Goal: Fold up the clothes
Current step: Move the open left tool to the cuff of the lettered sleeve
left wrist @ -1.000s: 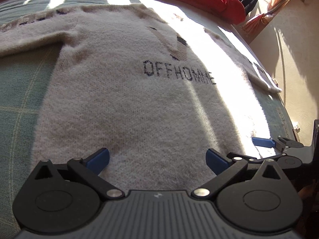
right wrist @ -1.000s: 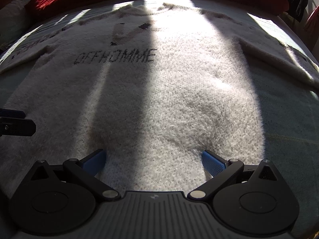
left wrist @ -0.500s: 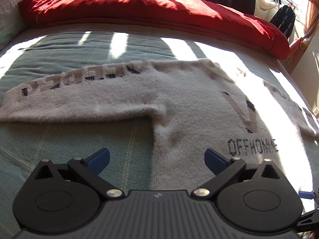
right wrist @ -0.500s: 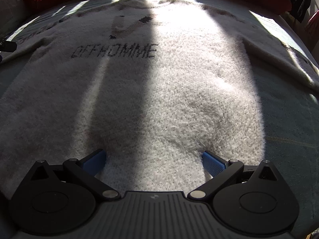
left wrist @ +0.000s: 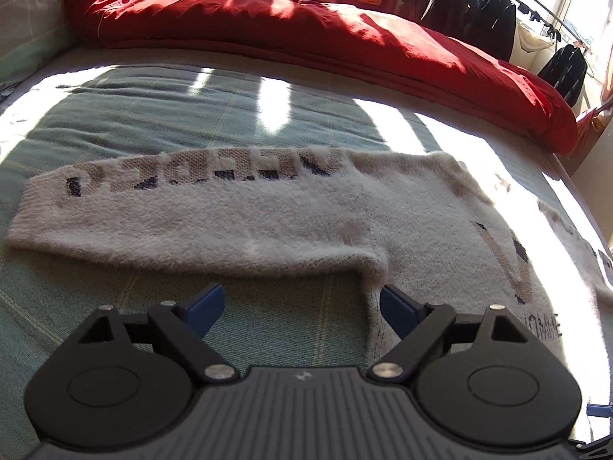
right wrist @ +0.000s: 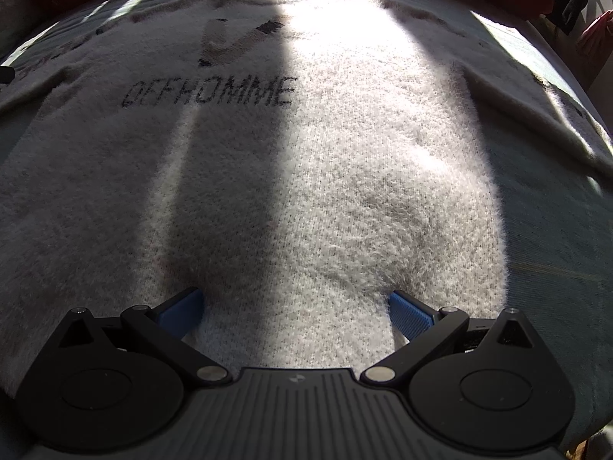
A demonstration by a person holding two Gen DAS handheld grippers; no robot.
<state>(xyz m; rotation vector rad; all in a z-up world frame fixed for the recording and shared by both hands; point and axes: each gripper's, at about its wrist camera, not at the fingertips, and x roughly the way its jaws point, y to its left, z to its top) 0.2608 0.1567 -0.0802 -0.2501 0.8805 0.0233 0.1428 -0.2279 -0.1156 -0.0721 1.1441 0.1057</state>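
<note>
Left hand-held gripper [left wrist: 300, 308]: a second ago it hovered over the lower body of the fuzzy cream knitted sweater with dark lettering [left wrist: 237, 226]; it has since swung out past the body's edge to the armpit. Its blue pads are spread but closing, with only the green checked bed cover [left wrist: 287, 318] between them; nothing pinched. One pad sits just beside the sweater's side seam.

Right hand-held gripper [right wrist: 295, 308]: unmoved, low over the sweater's hem region, pads spread with the knit bulging up between them. Whether the pads press into the wool or merely rest against it is hard to tell from this angle; it looks like an anchor, not a pinch.

Sweater: flat, face up on the bed, the near sleeve [left wrist: 161, 207] stretched straight out from the body, the lettering along it reading upside down.

Beyond the sweater: rumpled red duvet [left wrist: 306, 38] along the bed's far side, dark garments hanging behind it.

Reading: the left gripper's shift suggests the sleeve fold comes first; no fold made yet.
</note>
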